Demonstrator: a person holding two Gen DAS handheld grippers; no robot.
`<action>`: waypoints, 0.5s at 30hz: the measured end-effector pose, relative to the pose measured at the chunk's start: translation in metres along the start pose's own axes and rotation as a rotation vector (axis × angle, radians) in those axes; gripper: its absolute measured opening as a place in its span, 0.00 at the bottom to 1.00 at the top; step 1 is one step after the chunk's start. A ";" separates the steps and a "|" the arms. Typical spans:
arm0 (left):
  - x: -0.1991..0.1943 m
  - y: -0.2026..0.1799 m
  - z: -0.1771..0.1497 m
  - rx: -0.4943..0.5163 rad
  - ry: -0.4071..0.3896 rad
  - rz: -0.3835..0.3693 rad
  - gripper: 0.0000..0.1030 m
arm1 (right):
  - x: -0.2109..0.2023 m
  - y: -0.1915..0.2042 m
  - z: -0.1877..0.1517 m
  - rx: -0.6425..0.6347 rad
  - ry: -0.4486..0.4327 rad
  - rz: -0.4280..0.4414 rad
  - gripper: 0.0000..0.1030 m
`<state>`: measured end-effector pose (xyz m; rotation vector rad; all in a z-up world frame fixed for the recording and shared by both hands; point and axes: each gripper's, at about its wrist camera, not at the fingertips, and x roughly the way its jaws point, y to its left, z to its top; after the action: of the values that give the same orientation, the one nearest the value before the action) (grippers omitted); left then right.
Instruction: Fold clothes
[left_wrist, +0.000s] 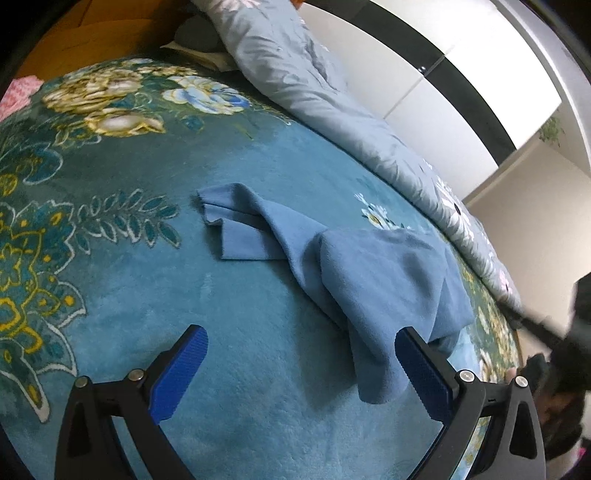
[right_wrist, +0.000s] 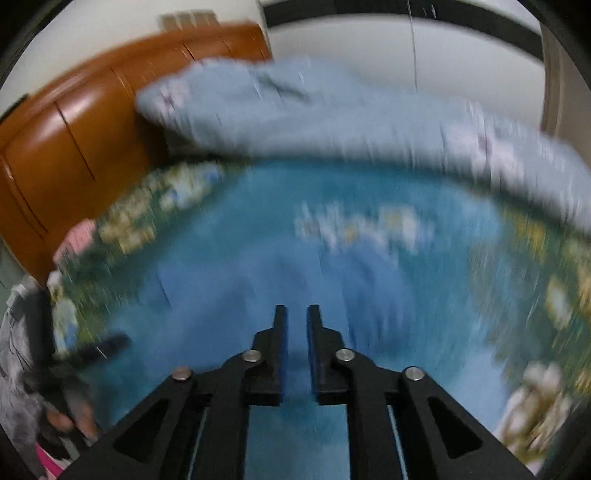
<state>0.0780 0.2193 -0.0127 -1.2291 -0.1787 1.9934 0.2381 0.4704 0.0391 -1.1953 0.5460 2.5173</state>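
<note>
**Fold clothes: snag and slip hazards, tong state**

Blue cloth (left_wrist: 369, 280) lies rumpled on the blanket (left_wrist: 240, 350), one narrow end stretched toward the floral print, the bulk bunched near the left gripper (left_wrist: 301, 350). Not flat, not squared; no clean fold visible.

Hazards:
- Pinching the plush blanket pile together with the cloth, caused by closing too low on the soft surface. Drags the blanket, spoils the lay.
- Catching one layer only of the bunched part, caused by overlapping flaps near the hanging corner. Leaves the lower layer behind and twists the piece.
- Misjudged reach on the right side, caused by heavy motion blur in the right wrist view. Position over the cloth uncertain.
- Collision between the two tools, both working close to the same bunched end.

Tongs:
- Left gripper: wide apart, clamped on nothing. Right-hand pad (left_wrist: 424, 373) touches or just overlaps the drooping cloth corner; left-hand pad over bare blanket.
- Right gripper (right_wrist: 295, 317): nearly together, narrow gap remaining. Possibly cloth below the tips, but blur prevents confirming any hold.

Quilt (left_wrist: 332, 92) heaped well apart along the far edge.
</note>
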 end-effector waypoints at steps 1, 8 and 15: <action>0.002 -0.006 -0.002 0.031 -0.002 0.019 1.00 | 0.009 -0.005 -0.014 0.017 0.029 0.019 0.41; 0.014 -0.048 -0.017 0.247 -0.018 0.150 1.00 | 0.041 0.006 -0.050 -0.039 0.052 -0.034 0.52; 0.030 -0.077 -0.034 0.416 0.001 0.242 1.00 | 0.036 -0.012 -0.049 0.069 -0.029 -0.083 0.50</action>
<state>0.1395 0.2840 -0.0143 -1.0158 0.3860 2.0952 0.2543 0.4623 -0.0206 -1.1315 0.5589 2.4222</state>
